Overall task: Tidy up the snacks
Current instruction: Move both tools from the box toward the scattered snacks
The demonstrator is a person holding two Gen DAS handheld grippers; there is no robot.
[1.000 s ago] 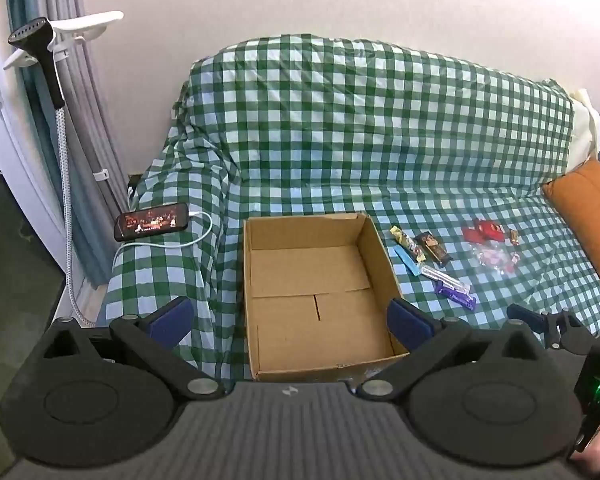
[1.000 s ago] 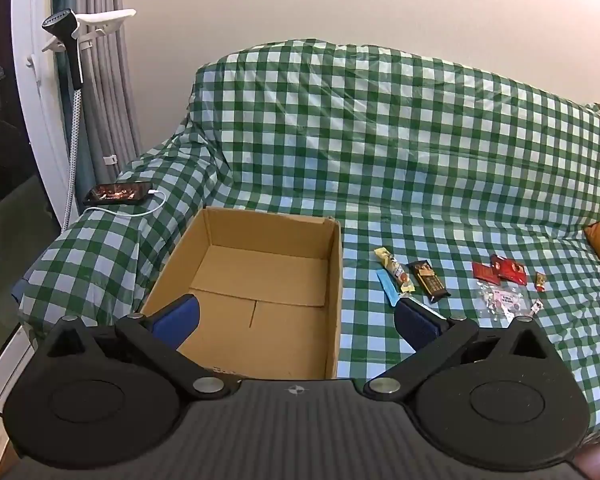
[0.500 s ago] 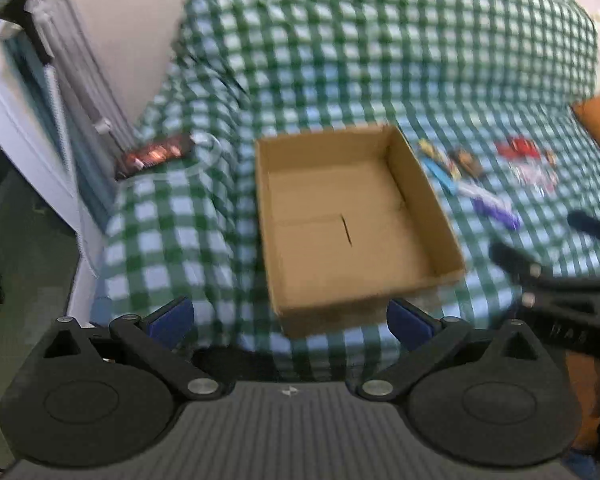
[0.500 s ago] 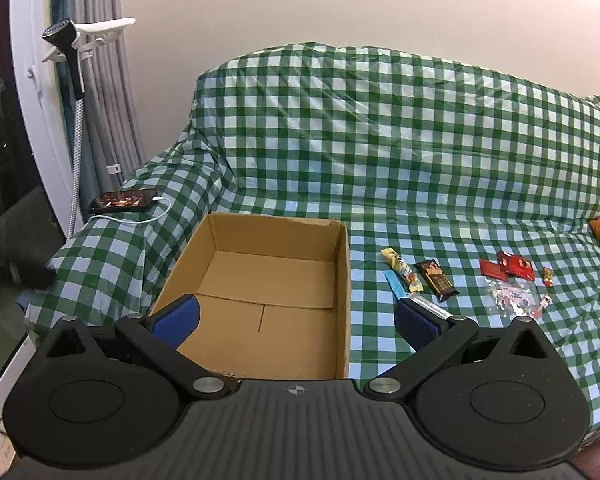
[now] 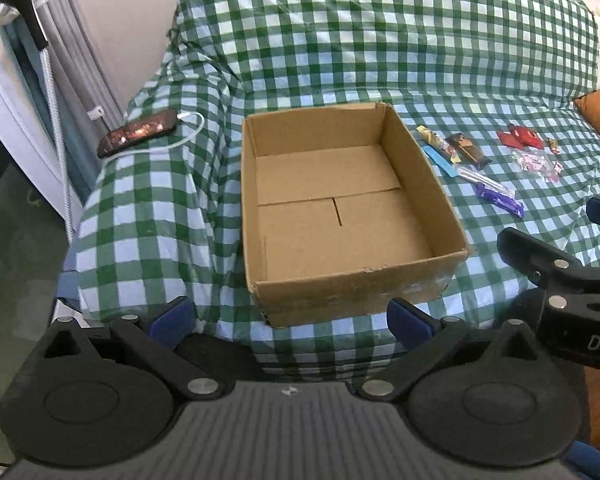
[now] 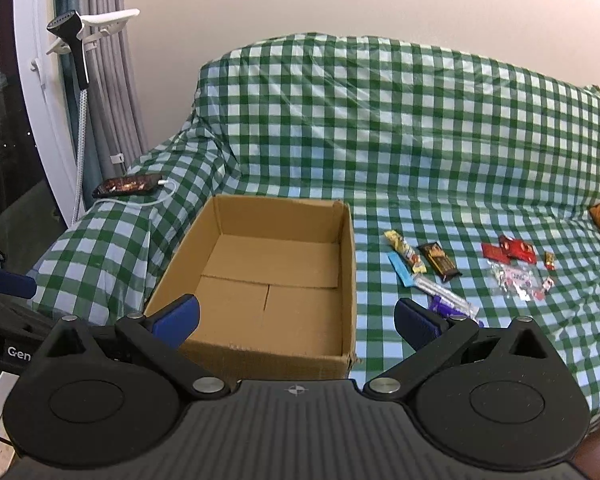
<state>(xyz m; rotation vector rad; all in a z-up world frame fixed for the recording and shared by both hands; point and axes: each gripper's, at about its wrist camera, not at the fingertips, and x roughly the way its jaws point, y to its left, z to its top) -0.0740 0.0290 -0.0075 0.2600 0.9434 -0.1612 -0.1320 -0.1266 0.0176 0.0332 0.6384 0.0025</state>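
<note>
Since a second ago the left gripper [image 5: 288, 316] has swung down over the empty cardboard box [image 5: 340, 208]; both it and the right gripper [image 6: 296, 318] stand released, holding nothing. Snacks [image 6: 424, 264] lie untouched at two o'clock; collection not begun.

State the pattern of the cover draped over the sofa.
Green-and-white check, on the sofa cover; the right wrist view shows it best.

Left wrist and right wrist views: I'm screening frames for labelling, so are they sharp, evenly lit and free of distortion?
Left wrist view: sharp, soft even light, the brown cardboard box casts little shadow; fisheye bends the edges. Right wrist view: equally sharp, the green checked plastic cover shows a faint sheen on its creases, the small wrapped snacks are readable, the white door frame curves from distortion.
</note>
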